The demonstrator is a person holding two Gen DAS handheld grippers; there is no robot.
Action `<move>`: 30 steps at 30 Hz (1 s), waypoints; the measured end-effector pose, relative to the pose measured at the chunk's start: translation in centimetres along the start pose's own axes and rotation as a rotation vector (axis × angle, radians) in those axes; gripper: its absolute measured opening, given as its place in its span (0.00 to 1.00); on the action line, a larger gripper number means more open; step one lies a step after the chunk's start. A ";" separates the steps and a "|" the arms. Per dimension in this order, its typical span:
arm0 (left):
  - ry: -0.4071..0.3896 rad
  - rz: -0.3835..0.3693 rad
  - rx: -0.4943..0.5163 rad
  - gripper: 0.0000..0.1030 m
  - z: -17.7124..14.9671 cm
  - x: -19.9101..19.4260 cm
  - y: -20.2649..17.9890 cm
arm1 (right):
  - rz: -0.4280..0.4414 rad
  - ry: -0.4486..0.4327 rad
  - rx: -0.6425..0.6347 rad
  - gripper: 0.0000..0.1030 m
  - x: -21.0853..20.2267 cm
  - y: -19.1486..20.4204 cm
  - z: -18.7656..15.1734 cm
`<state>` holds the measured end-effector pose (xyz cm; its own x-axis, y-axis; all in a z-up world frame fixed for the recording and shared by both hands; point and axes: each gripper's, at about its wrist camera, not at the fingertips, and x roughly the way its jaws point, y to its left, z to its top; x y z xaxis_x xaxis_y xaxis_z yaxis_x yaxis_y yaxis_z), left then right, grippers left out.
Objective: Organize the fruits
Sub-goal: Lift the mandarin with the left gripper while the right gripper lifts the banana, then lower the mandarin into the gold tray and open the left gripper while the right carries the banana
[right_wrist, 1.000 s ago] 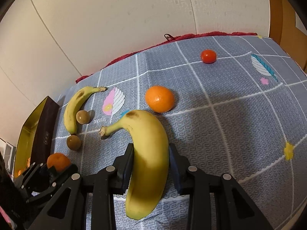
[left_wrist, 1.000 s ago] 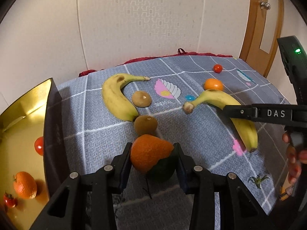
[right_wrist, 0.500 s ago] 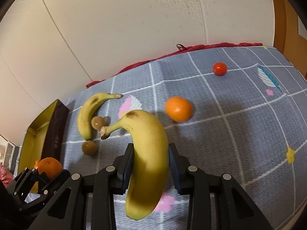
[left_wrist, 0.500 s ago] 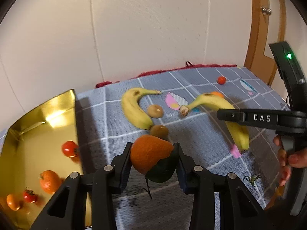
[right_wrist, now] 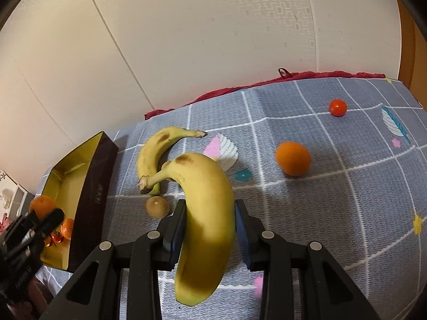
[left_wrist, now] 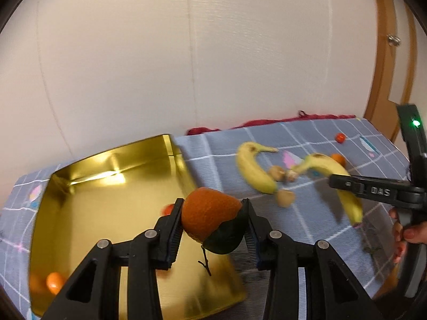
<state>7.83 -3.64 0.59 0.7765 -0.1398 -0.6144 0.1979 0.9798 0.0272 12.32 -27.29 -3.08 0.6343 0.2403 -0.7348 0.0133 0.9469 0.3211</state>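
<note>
Your left tool (left_wrist: 212,228) pinches the leafy tangerine (left_wrist: 208,217) above the gold box (left_wrist: 106,176) edge, your right tool (right_wrist: 209,229) clamps a raised banana (right_wrist: 205,208); release early and the tangerine could roll off the rim.

Two bananas (right_wrist: 205,213) (right_wrist: 157,152), two kiwis (right_wrist: 157,207) (left_wrist: 276,172)

Tray (right_wrist: 93,184) left of banana (right_wrist: 153,154); kiwi (right_wrist: 157,207) before banana.
</note>
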 end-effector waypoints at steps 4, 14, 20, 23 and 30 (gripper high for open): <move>0.002 0.059 -0.055 0.40 -0.2 0.1 4.1 | 0.011 -0.004 0.003 0.34 0.1 0.2 0.0; 0.055 0.148 -0.187 0.41 -2.4 1.5 11.8 | 0.059 -0.019 -0.007 0.34 0.2 1.8 0.2; 0.110 0.172 -0.293 0.41 -3.3 3.1 14.5 | 0.095 -0.025 -0.024 0.34 0.6 3.9 0.2; 0.120 0.195 -0.317 0.41 -3.7 3.1 15.2 | 0.110 -0.027 -0.048 0.34 0.8 5.2 0.2; 0.109 0.206 -0.364 0.41 -4.4 2.1 16.7 | 0.136 -0.018 -0.082 0.34 1.6 7.5 0.1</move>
<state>10.11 13.07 -3.71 0.7062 0.0603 -0.7054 -0.1934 0.9749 -0.1103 13.47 -19.82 -1.77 0.6397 0.3643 -0.6768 -0.1366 0.9204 0.3663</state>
